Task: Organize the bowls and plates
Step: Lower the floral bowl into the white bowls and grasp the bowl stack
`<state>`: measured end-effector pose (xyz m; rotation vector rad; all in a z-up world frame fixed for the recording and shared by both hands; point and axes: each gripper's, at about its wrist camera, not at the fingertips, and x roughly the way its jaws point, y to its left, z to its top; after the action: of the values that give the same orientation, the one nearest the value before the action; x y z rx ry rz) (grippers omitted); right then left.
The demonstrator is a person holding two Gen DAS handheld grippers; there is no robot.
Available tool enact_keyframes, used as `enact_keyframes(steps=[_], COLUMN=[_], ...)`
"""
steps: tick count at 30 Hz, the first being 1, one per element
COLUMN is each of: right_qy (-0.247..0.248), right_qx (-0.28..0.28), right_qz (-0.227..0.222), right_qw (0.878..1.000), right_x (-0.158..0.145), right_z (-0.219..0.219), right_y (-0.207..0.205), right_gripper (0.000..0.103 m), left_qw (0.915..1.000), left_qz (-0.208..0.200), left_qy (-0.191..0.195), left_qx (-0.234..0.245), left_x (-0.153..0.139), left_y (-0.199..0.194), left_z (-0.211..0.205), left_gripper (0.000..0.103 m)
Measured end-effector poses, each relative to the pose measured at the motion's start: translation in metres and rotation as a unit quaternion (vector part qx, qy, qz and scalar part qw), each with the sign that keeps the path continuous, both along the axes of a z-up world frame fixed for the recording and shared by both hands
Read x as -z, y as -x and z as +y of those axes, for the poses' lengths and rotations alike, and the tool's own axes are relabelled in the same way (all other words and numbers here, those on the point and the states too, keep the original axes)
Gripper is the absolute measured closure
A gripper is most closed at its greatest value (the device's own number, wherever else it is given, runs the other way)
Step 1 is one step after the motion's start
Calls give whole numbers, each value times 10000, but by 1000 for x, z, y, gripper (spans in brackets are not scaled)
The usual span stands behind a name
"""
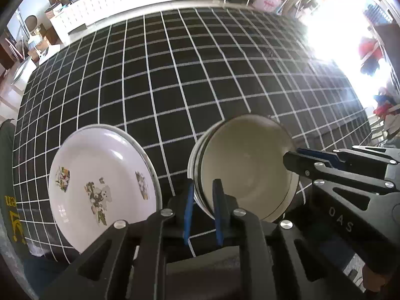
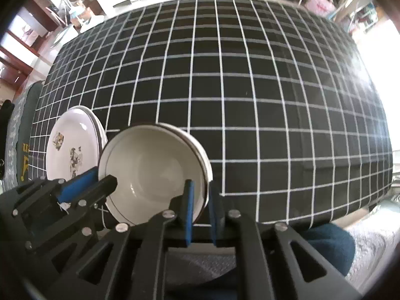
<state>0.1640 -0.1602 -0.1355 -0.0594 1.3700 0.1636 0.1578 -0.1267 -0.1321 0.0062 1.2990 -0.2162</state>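
**Item: stacked bowls, held at both rims**

Contents. The bowls (image 1: 246, 167), cream inside, nested as a stack with several rims showing at the edge, sat at about 5 o'clock in my left wrist view and about 7 o'clock in my right. The plates (image 1: 102, 187), white with printed figures, lay just beside them, toward 9 o'clock, seemingly a stack of two or more. Both rested over the tablecloth (image 1: 190, 80), black with a white grid; whether the bowls touched it I could not tell.

Grips. My left gripper (image 1: 203, 208) was clenched on the stack's rim at its 7 o'clock edge, one pad inside, one outside. My right gripper (image 2: 200, 208) was likewise clenched on the opposite rim, near 4 o'clock.

Handling note, as judgement. The step appeared to be carrying or settling the stack. I reckoned it best done by keeping both hands level, moving together, and letting neither side loosen first, since nested bowls could slide apart. Clearance from the plates' near edge deserved watching.
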Motion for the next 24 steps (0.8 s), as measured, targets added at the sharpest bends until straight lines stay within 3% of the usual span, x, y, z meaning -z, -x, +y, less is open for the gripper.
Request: enact_keyframes(steps=[2,4,5,10,15,21,24], right_qy=[105,-4,-89,-543,-532,-250,-111], right_qx=[60,182,244,510,677,523,356], right_qz=[-138,-292,-359,-609,-1061,-1559,-1726], right_qw=[9998,9994,9990,9954,9906,9861,9843], right_x=[-5,-11,-15,-29,-35,-36,-33], right_z=[-2,-7,-9,-19,-23,-18,-14], right_y=[1,4,6,16,30,47,52], right_gripper=[58,41,37,36,36,35,25], left_qw=[10000,9999,9999,9984,9963,9950,9951], left_qz=[-67,-80,-90,-523,-815,-876,-823], left_qy=[26,72,84,-193,228,398,486], left_qx=[-16,-52,-48,10,159,268,255], left_x=[-4,-7,-8,-18,-29,-27,-20], left_y=[1,1,2,14,29,37,40], left_z=[4,9,11,20,30,35,38], left_gripper=[83,75,73,57,44,44,44])
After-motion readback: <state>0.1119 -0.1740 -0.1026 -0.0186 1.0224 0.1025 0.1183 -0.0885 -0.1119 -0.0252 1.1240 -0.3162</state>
